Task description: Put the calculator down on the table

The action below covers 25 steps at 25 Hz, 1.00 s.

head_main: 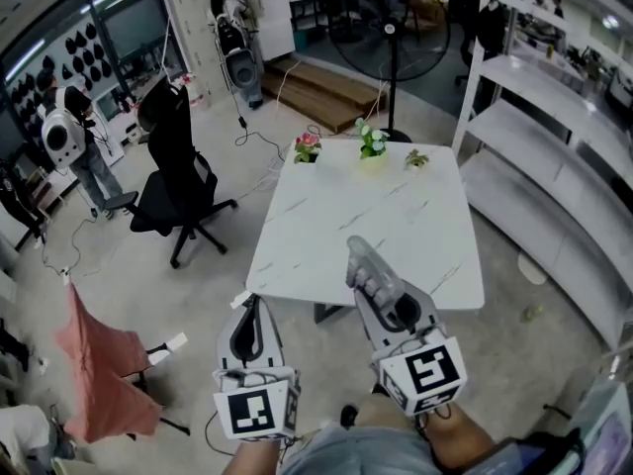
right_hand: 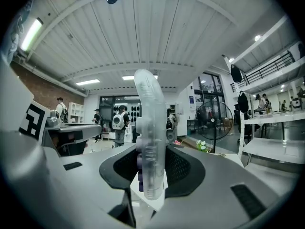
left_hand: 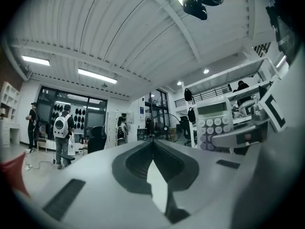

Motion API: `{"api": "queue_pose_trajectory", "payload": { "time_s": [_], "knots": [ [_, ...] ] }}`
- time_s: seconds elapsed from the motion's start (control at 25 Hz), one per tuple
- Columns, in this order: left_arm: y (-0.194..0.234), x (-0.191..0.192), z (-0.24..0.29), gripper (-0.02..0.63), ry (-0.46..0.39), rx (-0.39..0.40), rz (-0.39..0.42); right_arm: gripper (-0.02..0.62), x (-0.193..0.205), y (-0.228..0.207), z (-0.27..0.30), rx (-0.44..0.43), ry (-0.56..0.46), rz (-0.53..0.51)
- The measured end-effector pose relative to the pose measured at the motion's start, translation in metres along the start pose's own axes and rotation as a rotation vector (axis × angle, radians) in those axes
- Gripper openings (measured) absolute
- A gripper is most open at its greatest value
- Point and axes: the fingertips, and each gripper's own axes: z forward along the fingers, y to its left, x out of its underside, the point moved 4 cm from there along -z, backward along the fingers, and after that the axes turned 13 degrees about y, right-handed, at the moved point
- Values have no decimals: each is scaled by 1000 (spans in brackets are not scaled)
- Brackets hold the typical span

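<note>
A translucent calculator (head_main: 368, 265) with purple keys stands on edge between the jaws of my right gripper (head_main: 384, 295), which is shut on its lower end. It hangs above the near edge of the white marble table (head_main: 415, 216). In the right gripper view the calculator (right_hand: 150, 137) rises upright out of the right gripper (right_hand: 151, 178). My left gripper (head_main: 247, 307) is held level just short of the table's near left corner, its jaws together and empty. In the left gripper view the left gripper (left_hand: 152, 142) shows its tips meeting, with the calculator (left_hand: 214, 123) off to the right.
Three small flower pots (head_main: 307, 147) (head_main: 372, 142) (head_main: 416, 158) line the table's far edge. A black office chair (head_main: 178, 181) stands left of the table, white shelves (head_main: 554, 146) to its right, and a floor fan (head_main: 391, 28) behind. A red cloth (head_main: 99, 364) hangs at the near left.
</note>
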Motion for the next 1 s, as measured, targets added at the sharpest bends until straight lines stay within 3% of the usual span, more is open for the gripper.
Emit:
{"api": "queue_pose_trajectory", "payload": {
  "time_s": [0.44,1.0],
  "knots": [
    [4,19,57,8,71,21,8,144,19,-27,49,6,82,51],
    [45,2,205,8,129,18,39,144,-4,-82,191,-19,136,90]
  ]
}}
